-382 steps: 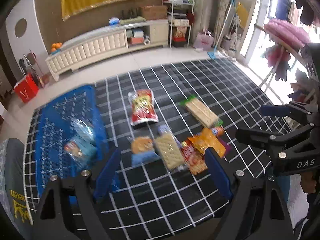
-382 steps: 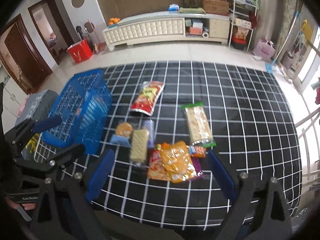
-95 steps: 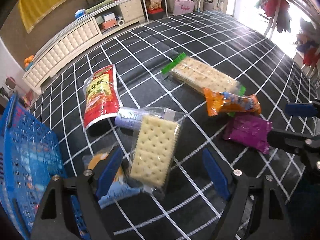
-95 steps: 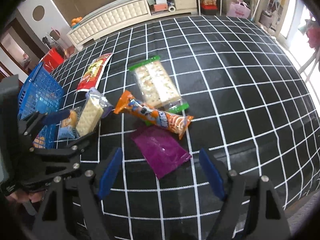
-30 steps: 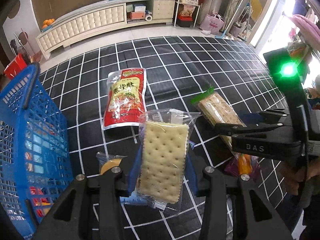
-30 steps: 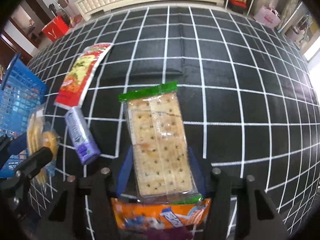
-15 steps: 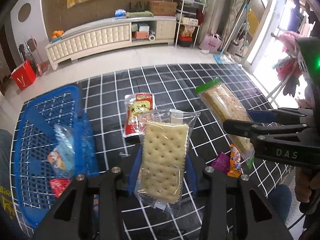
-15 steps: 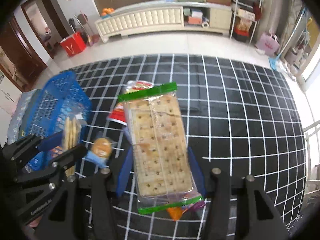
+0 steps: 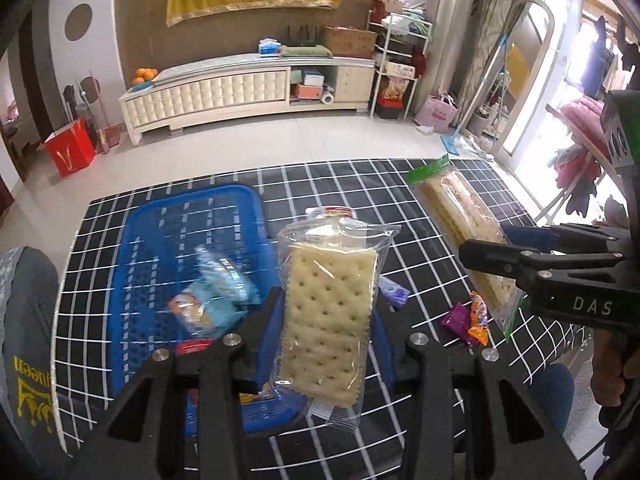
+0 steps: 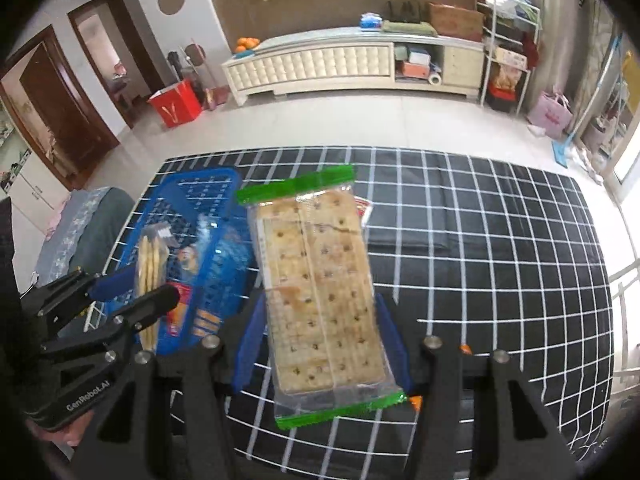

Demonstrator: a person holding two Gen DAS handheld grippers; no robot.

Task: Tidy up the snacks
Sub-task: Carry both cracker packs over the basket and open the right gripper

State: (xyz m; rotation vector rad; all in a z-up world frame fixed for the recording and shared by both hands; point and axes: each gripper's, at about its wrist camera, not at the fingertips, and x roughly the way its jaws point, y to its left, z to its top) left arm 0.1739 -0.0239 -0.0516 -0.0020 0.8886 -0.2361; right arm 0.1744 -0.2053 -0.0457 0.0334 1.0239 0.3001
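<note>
Both grippers carry loads above the checked table [image 10: 480,240] — our left gripper [image 9: 326,336] clamps the clear cracker pack [image 9: 328,316], our right gripper [image 10: 320,344] grips the green-edged cracker pack [image 10: 320,292]. We judge it best to bring each over the blue basket [image 9: 160,216] in turn, low, before letting go — the long pack may catch the rim.

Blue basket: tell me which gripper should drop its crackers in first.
Left. The left gripper holds its cracker pack right beside the blue basket; the right gripper holds its green-edged pack farther off, over the checkered cloth.

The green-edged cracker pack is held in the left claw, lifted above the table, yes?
Not quite: the green-edged cracker pack is held in the right claw, as the right wrist view shows. The left claw holds the clear cracker pack. It is lifted.
</note>
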